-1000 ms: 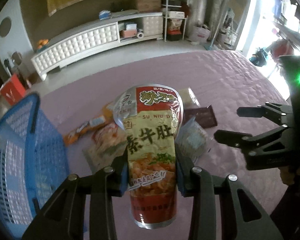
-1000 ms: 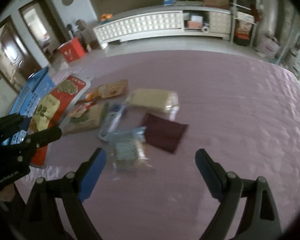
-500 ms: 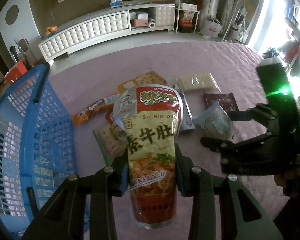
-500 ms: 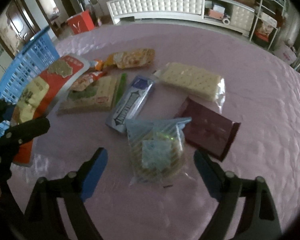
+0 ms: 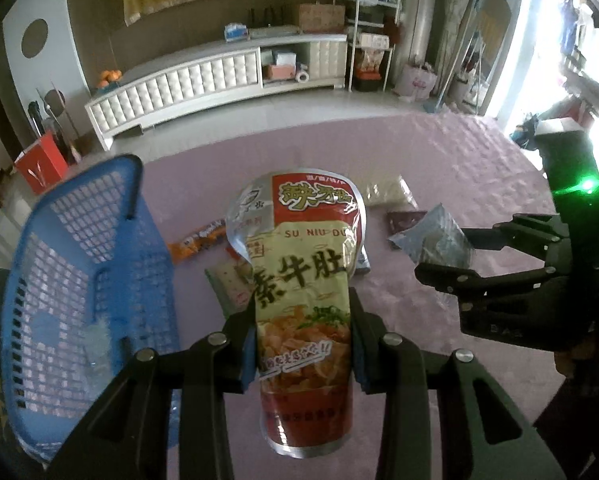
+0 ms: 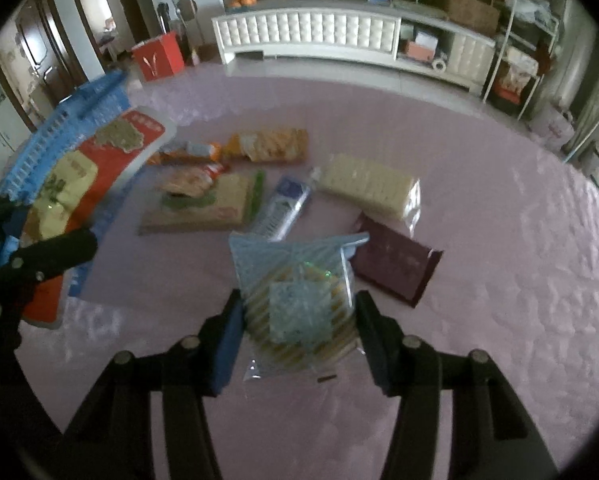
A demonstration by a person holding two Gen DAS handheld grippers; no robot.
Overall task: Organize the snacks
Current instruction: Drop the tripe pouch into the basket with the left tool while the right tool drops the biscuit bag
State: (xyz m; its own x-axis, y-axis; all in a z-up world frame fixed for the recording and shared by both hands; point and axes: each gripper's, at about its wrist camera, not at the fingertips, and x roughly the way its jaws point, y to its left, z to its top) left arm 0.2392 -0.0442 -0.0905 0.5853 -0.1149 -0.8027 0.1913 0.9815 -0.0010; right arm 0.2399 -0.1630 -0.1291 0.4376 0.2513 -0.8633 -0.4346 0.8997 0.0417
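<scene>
Your left gripper pinches the red snack pouch at its middle and holds it upright in the air, just beside the blue basket. Your right gripper is closed around the clear biscuit bag — whether it is already off the surface I cannot tell. Both packs look light and soft; the film is probably slippery and the biscuits inside fragile, so take them across the filled middle and press gently. Other packets — a cracker pack, a dark red packet — lie close together on the pink quilted surface. Behind it stands a long white cabinet in a living room.
</scene>
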